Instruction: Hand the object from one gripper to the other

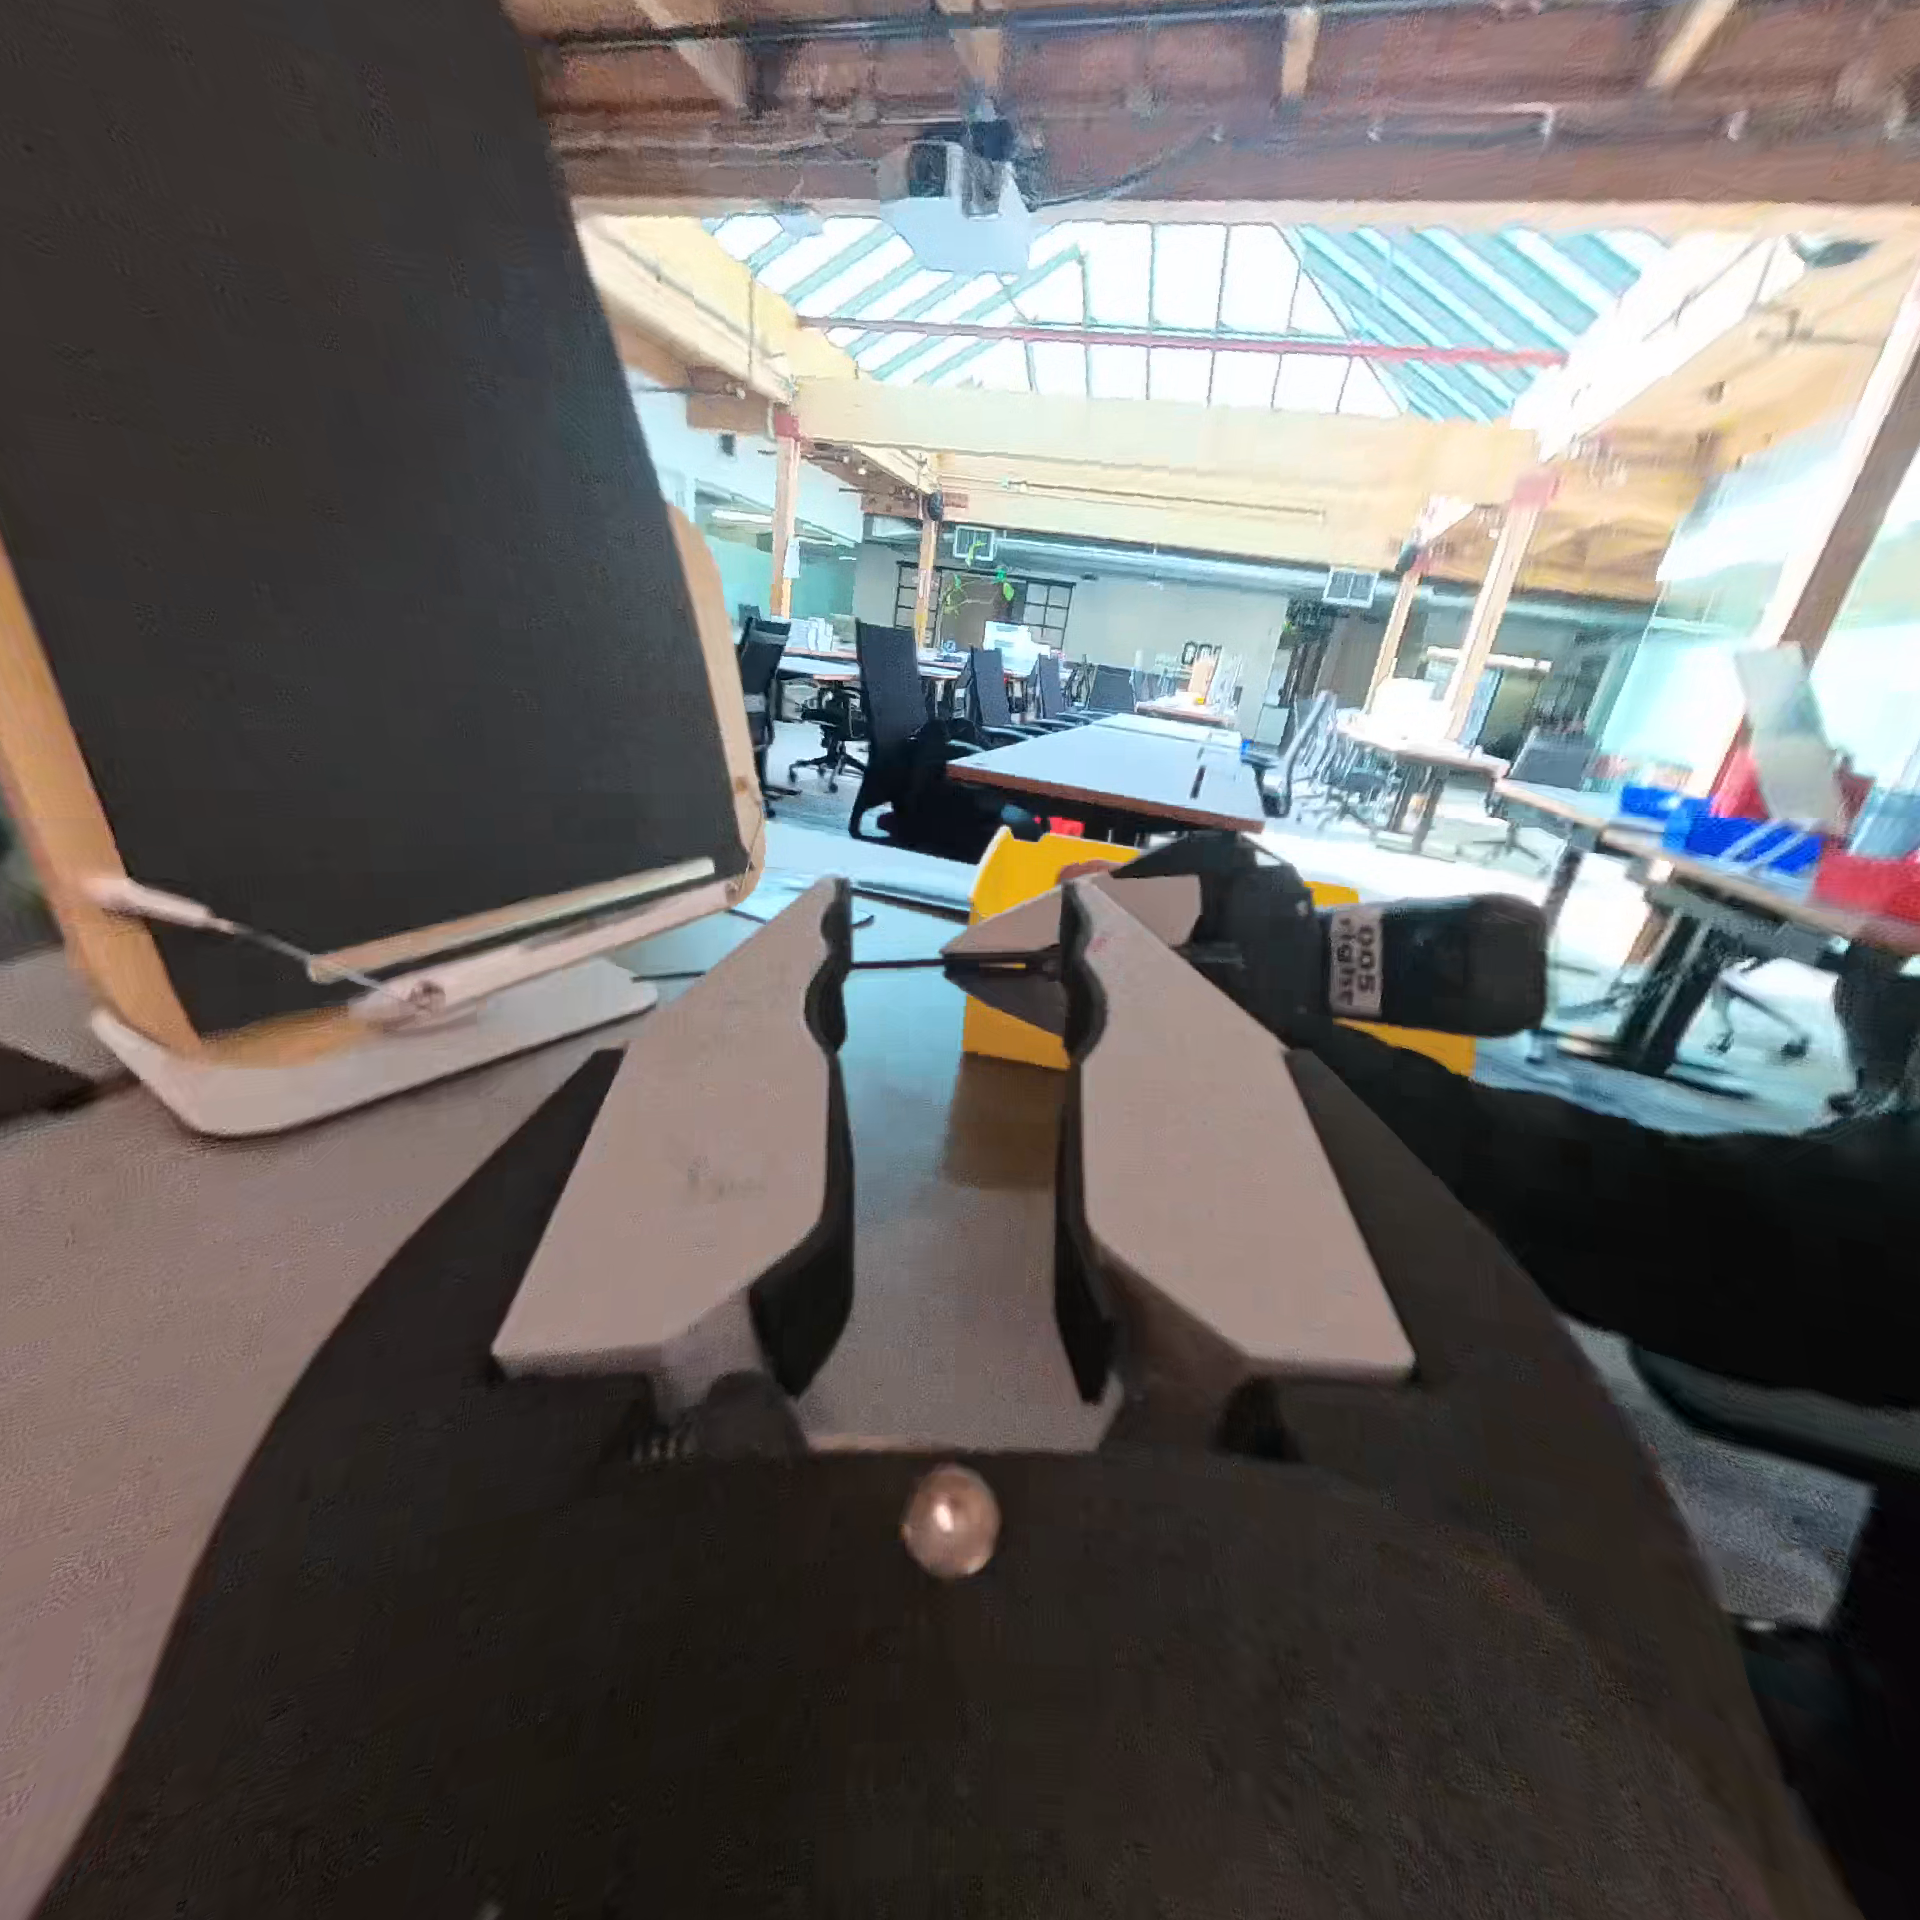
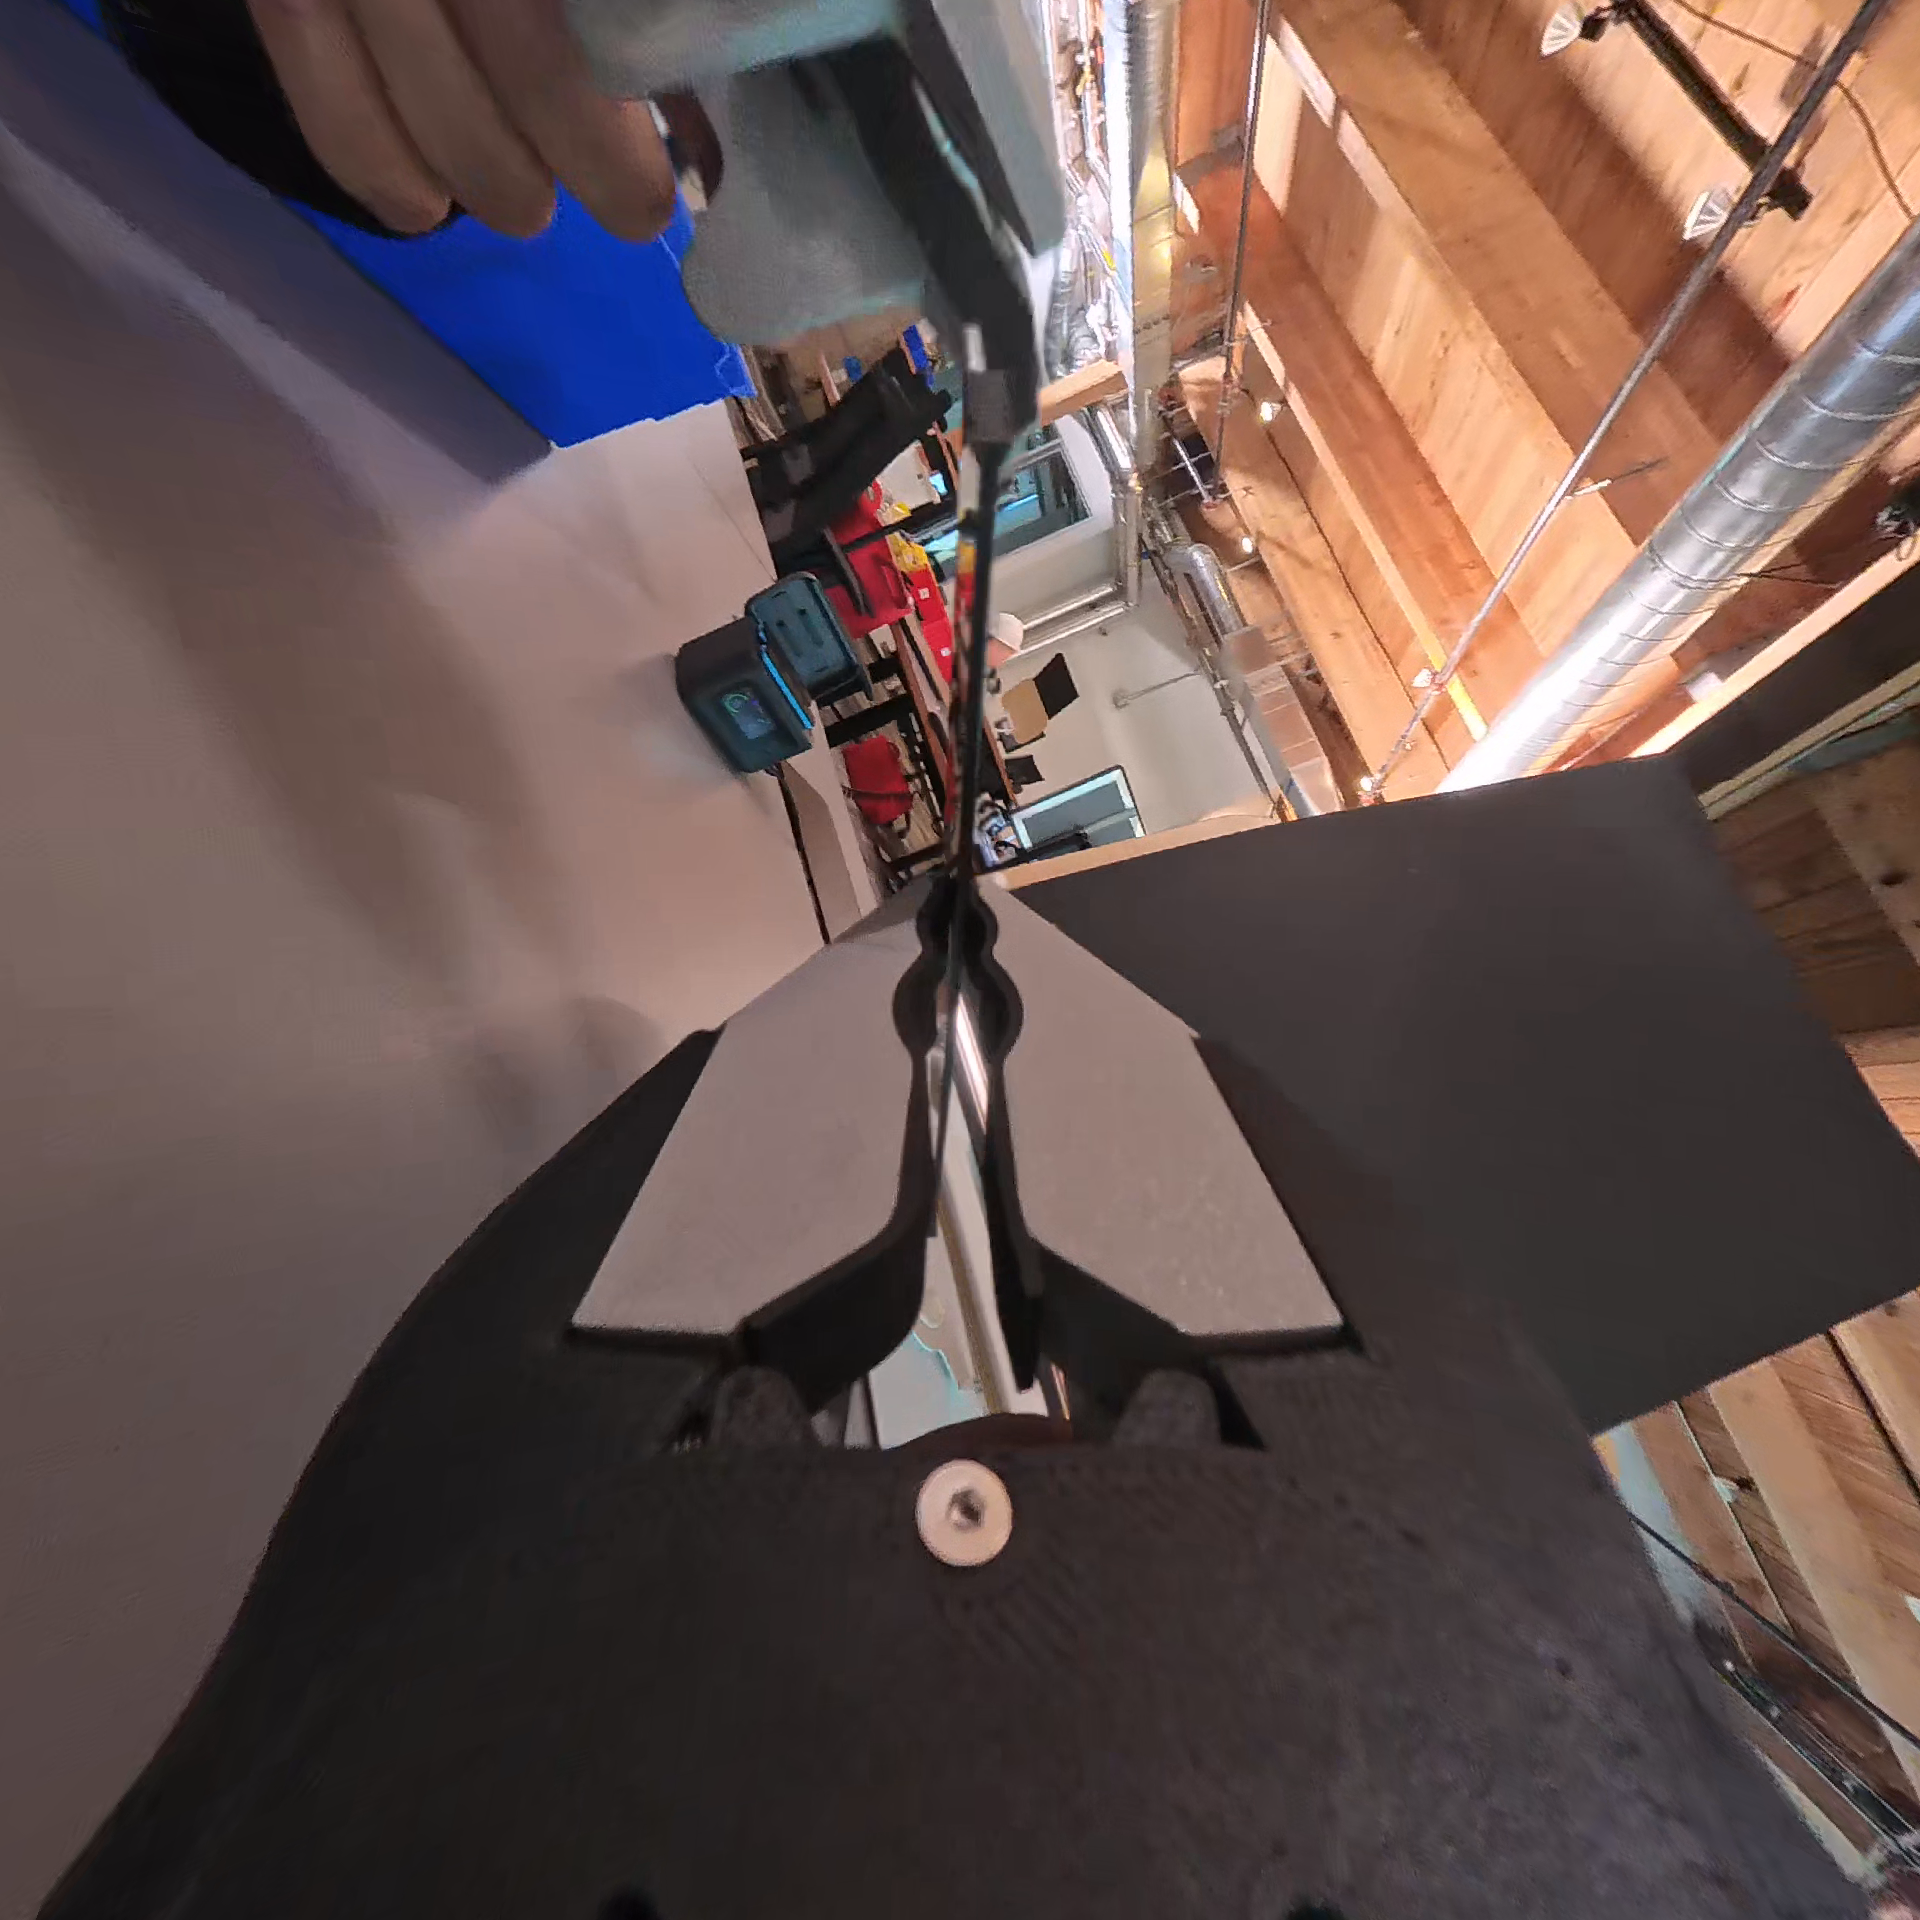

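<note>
My left gripper (image 1: pixel 951 935) stands open with nothing between its fingers, while my right gripper (image 2: pixel 961 904) is pinched closed on a thin black cable (image 2: pixel 977 623) that runs from its tips straight out to the left gripper's fingers. From the left wrist, the cable's end reaches into the open gap at my fingertips. A yellow bin (image 1: pixel 1013 1023) stands just behind; I cannot see inside it.
</note>
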Action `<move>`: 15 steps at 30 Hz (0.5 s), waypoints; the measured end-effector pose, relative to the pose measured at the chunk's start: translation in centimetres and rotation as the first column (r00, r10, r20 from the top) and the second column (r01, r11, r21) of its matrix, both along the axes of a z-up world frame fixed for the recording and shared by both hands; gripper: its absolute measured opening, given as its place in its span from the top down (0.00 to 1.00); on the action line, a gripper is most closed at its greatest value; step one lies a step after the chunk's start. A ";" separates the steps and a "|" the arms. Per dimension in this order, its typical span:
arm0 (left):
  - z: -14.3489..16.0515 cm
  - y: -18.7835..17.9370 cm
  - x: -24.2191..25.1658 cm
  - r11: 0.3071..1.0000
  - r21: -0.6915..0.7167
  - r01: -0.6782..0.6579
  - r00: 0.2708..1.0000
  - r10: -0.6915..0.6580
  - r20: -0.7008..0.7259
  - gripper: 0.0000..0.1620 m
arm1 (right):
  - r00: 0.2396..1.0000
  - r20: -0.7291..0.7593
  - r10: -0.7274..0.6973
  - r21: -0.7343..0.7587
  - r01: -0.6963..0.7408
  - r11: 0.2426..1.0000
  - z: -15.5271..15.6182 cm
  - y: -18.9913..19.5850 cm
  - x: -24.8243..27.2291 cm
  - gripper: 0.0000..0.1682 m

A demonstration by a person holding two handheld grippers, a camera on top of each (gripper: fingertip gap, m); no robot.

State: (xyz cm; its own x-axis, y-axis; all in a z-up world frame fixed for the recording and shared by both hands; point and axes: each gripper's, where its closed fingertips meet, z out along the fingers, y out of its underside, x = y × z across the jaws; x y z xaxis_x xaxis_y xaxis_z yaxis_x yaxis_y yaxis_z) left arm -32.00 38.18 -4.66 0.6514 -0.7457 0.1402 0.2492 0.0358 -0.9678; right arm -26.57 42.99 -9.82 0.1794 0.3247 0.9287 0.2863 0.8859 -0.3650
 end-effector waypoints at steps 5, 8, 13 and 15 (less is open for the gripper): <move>-4.4 2.7 -0.8 0.935 -0.353 0.048 0.995 -0.016 0.094 0.61 | 0.999 0.022 0.038 0.085 -0.040 0.996 -0.1 -1.4 -0.3 1.00; -4.7 1.9 1.3 0.870 -0.428 0.243 0.960 -0.151 0.237 0.58 | 0.999 0.042 0.001 0.241 -0.011 0.970 0.2 -2.1 -0.4 1.00; -4.4 1.1 1.9 0.812 -0.439 0.385 0.904 -0.237 0.356 0.61 | 0.995 0.099 0.001 0.346 -0.035 0.938 -0.5 -3.5 -1.1 1.00; -5.3 1.0 2.5 0.798 -0.464 0.384 0.913 -0.255 0.318 0.67 | 0.993 0.115 0.026 0.311 -0.061 0.948 -0.9 -3.9 -1.5 1.00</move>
